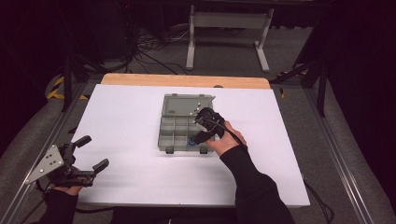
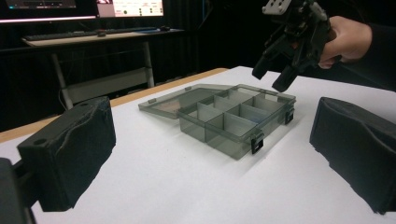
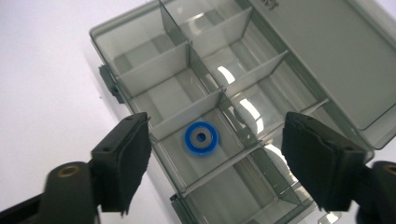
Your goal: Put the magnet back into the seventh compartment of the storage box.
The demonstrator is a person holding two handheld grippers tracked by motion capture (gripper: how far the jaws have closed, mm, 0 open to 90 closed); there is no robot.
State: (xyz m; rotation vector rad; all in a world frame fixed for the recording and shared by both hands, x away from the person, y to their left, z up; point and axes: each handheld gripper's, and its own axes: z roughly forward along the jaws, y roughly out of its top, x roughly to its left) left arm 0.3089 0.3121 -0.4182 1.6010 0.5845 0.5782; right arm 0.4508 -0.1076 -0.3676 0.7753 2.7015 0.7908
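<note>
At far left of the high view, the left gripper [image 1: 91, 152], black with a grey three-cornered plate, sits low over the near left corner of the white matte table sheet [image 1: 121, 121]. Its jaws stand wide apart and hold nothing; its own view shows two blocky black pads with bare sheet between them.

At centre lies the translucent grey plastic compartment box [image 1: 173, 130], rectangular, with thin upright dividers and two black latches on its near wall. Its flat lid [image 1: 186, 105] is folded back onto the sheet on the far side.

Over the box's right part hangs the right gripper [image 1: 201, 127], held by a hand [image 1: 227, 143] in a dark sleeve. Its jaws are spread wide, empty, and touch nothing (they straddle one cell from above). In that cell lies a small blue ring with a grey centre [image 3: 201, 137], flat on the floor, clear of the dividers.

Bare sheet surrounds the box on all sides; a wooden edge strip [image 1: 187, 80] borders the far side.
</note>
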